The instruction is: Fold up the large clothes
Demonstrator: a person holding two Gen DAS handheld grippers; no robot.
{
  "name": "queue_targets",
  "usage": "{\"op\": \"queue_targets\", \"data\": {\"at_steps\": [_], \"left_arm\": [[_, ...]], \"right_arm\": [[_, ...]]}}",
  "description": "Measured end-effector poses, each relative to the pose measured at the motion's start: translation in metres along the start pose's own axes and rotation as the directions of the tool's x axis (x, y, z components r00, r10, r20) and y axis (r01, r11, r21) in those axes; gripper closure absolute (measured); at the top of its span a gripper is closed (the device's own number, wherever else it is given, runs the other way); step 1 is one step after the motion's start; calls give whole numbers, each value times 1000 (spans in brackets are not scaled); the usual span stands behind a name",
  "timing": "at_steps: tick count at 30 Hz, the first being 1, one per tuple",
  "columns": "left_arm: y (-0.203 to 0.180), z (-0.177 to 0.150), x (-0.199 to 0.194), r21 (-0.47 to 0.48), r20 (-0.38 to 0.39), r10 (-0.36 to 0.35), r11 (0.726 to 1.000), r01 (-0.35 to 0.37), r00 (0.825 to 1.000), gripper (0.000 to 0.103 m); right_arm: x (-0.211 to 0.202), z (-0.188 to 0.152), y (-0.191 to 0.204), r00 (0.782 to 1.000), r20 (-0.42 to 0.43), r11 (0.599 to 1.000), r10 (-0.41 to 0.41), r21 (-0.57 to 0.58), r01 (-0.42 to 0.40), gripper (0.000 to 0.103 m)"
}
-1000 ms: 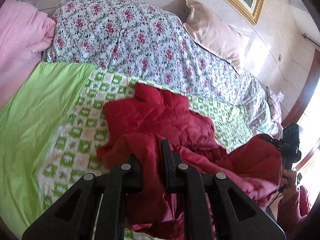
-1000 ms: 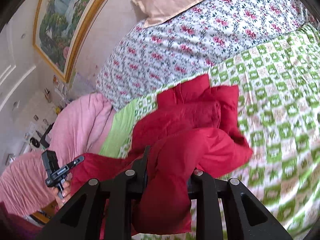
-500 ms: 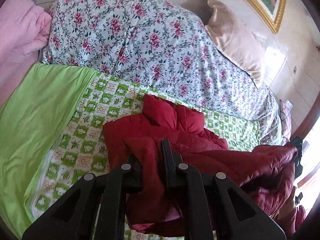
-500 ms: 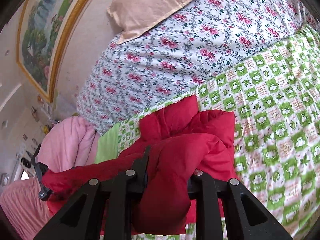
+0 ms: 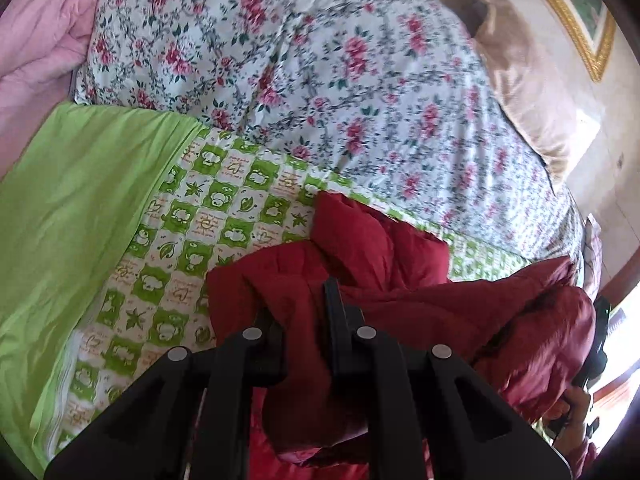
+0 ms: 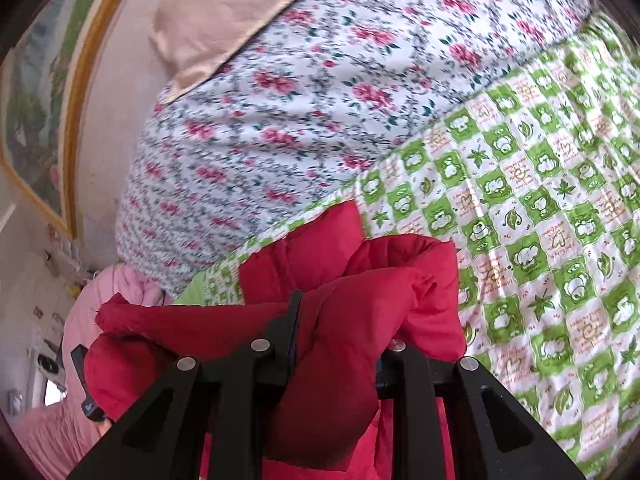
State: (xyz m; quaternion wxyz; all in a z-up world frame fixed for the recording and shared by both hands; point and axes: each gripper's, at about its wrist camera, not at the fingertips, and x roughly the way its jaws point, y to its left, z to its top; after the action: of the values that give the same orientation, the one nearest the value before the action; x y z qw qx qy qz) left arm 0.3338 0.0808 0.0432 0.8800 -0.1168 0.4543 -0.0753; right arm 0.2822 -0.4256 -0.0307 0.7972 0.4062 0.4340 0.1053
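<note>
Home bedroom (quilted bed (image 5: 224, 216), pillow (image 5: 532, 92))

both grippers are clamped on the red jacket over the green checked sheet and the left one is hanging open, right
Not quite. The left gripper is not open: the left wrist view shows its fingers pinched on a fold of the red jacket. The right gripper grips it too, over the green checked sheet.
</note>
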Motion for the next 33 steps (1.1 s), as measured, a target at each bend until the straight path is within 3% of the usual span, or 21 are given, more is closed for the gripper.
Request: {"op": "queue_targets", "data": {"at_steps": [14, 22, 28, 33], "left_arm": [[27, 28, 87, -76, -55, 10, 997, -14, 998, 91], [49, 31, 115, -130, -66, -26, 991, 17, 997, 88], [52, 35, 105, -146, -16, -3, 989, 1, 1000, 88], [62, 52, 65, -145, 78, 132, 982, -120, 988, 88]], "right_arm": [[76, 25, -38, 995, 21, 991, -102, 91, 99, 80], [105, 27, -65, 996, 27, 983, -84, 164, 78, 80], [116, 27, -77, 997, 62, 979, -46, 201, 32, 79], [119, 28, -80, 997, 64, 977, -52, 211, 37, 78]]}}
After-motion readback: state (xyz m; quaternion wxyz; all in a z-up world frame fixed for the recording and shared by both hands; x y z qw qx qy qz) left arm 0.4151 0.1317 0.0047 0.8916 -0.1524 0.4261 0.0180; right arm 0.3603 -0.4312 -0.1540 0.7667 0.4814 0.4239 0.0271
